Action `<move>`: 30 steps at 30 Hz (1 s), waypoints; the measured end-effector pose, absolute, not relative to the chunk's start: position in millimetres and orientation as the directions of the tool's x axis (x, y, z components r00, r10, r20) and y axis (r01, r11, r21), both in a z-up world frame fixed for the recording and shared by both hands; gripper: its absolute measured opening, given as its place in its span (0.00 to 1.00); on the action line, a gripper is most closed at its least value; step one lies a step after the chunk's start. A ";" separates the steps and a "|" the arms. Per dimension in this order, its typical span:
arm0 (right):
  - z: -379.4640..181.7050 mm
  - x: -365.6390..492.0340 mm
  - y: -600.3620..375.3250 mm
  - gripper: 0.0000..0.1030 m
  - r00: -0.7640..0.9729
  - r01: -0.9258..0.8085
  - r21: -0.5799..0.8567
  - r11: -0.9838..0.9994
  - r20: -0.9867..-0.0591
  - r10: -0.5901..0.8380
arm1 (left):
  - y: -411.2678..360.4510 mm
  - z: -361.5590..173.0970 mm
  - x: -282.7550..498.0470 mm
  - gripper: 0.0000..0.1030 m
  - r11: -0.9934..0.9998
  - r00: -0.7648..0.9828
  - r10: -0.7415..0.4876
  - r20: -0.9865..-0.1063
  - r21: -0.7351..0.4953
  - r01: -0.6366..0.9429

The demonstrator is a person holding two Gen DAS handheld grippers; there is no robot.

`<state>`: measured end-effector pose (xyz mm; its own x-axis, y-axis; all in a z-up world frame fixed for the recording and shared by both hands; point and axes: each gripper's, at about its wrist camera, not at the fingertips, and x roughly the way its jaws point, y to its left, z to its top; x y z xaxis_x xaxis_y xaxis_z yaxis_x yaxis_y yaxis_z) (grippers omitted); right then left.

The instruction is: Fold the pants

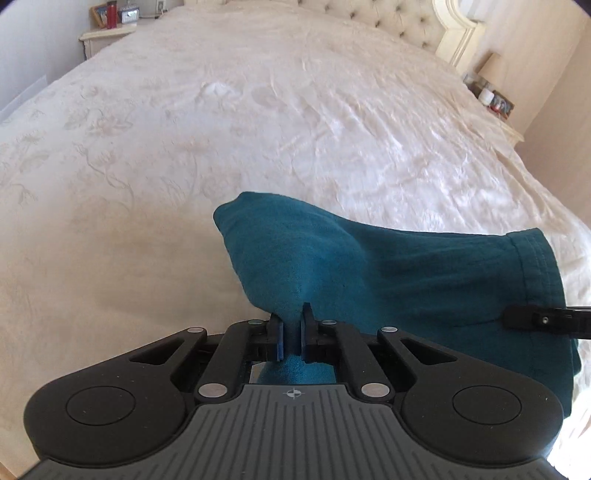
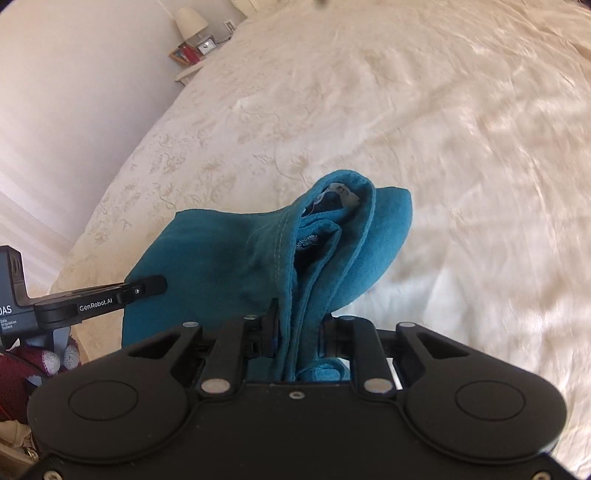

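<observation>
The teal pants [image 1: 388,273] hang lifted above the cream bed, stretched between both grippers. My left gripper [image 1: 292,338] is shut on a pinch of the teal fabric. A stitched hem shows at the right end of the pants in the left wrist view, where a finger [image 1: 532,318] of the right gripper reaches in. In the right wrist view, my right gripper [image 2: 297,332] is shut on several bunched layers of the pants [image 2: 229,266], with a white label showing at the waistband. A finger [image 2: 144,288] of the left gripper shows at the left.
The cream embroidered bedspread [image 1: 221,129] fills both views, with a tufted headboard [image 1: 388,22] at the far end. A nightstand [image 1: 103,33] with a clock and red bottle stands far left. Another nightstand [image 1: 495,99] stands at the right. A lamp [image 2: 190,22] shows in the right wrist view.
</observation>
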<state>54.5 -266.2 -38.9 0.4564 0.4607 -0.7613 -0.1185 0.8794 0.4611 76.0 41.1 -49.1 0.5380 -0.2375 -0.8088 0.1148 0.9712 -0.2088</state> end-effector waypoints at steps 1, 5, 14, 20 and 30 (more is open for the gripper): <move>-32.3 63.4 -260.6 0.27 0.465 -0.132 0.467 0.874 -0.750 0.470 | 48.8 -43.0 80.8 0.07 0.971 0.552 -0.236 -0.800 -0.213 0.106; -12.2 108.2 -229.2 0.27 0.483 -0.189 0.501 0.845 -0.702 0.524 | 80.3 -21.1 104.7 0.07 0.974 0.602 -0.216 -0.768 -0.213 0.078; -41.0 208.9 -173.0 0.44 0.463 -0.163 0.529 0.833 -0.705 0.538 | 138.2 -47.4 177.2 0.13 0.984 0.573 -0.146 -0.806 -0.179 -0.001; -110.3 235.3 -192.7 0.57 0.345 0.095 0.306 0.947 -0.903 0.257 | 151.4 -111.6 176.0 0.13 0.994 0.430 -0.034 -0.902 -0.075 -0.080; -60.3 214.7 -157.8 0.57 0.500 -0.131 0.341 0.931 -0.788 0.359 | 164.5 -71.4 157.5 0.14 0.980 0.560 0.039 -0.827 -0.079 -0.185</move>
<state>214.7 -157.8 -60.3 0.5004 0.3594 -0.7877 -0.1310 0.9307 0.3415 157.5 164.5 -71.4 0.5604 0.0386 -0.8273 -0.1849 0.9795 -0.0795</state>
